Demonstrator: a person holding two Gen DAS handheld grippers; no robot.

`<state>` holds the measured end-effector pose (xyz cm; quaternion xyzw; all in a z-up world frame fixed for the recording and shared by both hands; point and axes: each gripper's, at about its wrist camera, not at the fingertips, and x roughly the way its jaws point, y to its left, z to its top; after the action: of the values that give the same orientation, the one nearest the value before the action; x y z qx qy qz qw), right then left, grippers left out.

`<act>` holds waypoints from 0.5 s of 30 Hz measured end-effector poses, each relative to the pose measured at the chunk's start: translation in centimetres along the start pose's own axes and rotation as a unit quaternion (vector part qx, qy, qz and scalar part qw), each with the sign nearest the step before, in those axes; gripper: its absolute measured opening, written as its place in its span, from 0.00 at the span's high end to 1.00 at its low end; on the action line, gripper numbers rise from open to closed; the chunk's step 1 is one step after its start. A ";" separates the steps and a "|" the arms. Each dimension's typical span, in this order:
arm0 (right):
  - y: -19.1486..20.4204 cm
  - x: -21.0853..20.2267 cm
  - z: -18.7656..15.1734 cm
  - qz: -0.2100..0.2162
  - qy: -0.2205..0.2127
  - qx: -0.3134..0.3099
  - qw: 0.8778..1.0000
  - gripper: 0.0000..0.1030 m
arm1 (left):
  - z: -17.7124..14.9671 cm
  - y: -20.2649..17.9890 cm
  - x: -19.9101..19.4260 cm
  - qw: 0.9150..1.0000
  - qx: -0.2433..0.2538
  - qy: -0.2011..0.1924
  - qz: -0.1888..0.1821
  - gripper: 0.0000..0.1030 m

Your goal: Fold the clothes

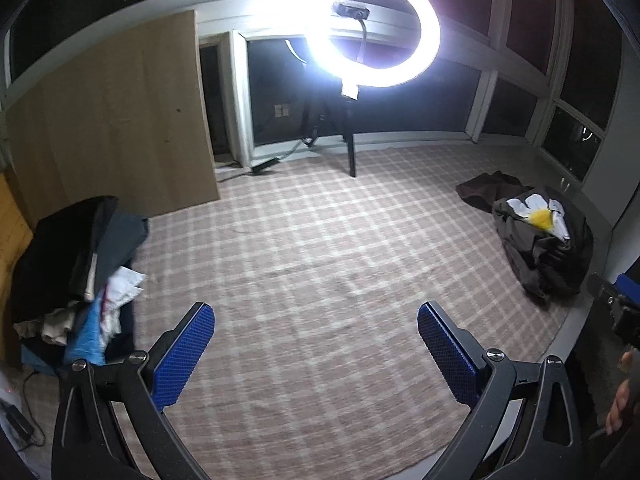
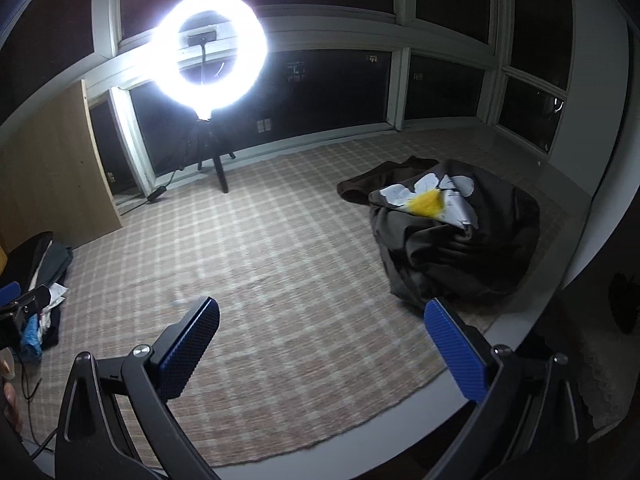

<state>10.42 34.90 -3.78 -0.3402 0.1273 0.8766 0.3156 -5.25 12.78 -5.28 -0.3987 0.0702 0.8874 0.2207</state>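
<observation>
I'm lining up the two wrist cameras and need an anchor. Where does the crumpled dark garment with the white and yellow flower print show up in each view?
Left wrist: the dark flower-print garment lies at the right edge, on the checked rug.
Right wrist: the same garment sits right of centre, larger and closer.
Shared landmark: the lit ring light on its tripod, by the windows.

Black tongs (image 1: 316, 316), blue ribbed pads (image 2: 454, 346), silver screws.
</observation>
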 end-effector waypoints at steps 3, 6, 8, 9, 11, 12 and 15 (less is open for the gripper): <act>-1.5 0.9 0.4 -0.005 -0.003 -0.004 1.000 0.00 | 0.1 -1.6 0.8 1.000 0.001 0.010 0.000 0.01; -3.3 2.2 1.1 0.001 -0.001 0.000 1.000 0.00 | 0.3 -3.7 1.4 1.000 0.011 0.016 0.007 0.01; -4.7 3.1 1.5 0.008 -0.002 0.004 1.000 0.00 | 0.6 -5.0 1.6 1.000 0.013 0.016 0.010 0.01; -5.5 3.6 1.7 0.011 -0.003 0.005 1.000 0.00 | 0.8 -5.5 1.7 1.000 0.010 0.015 0.010 0.01; -7.2 4.5 2.1 0.025 -0.004 0.006 1.000 0.00 | 1.4 -6.3 1.9 1.000 -0.001 0.013 0.005 0.01; -8.2 4.9 2.3 0.033 -0.003 0.005 0.999 0.00 | 1.7 -6.7 2.0 1.000 -0.006 0.012 0.002 0.01; -12.6 6.1 3.2 0.017 -0.008 0.006 1.000 0.00 | 3.1 -7.6 2.1 1.000 -0.022 0.004 0.007 0.01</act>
<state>13.36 48.79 -5.69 -0.3292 0.1355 0.8839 0.3032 -5.21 21.17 -4.38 -0.4062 0.0545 0.8887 0.2055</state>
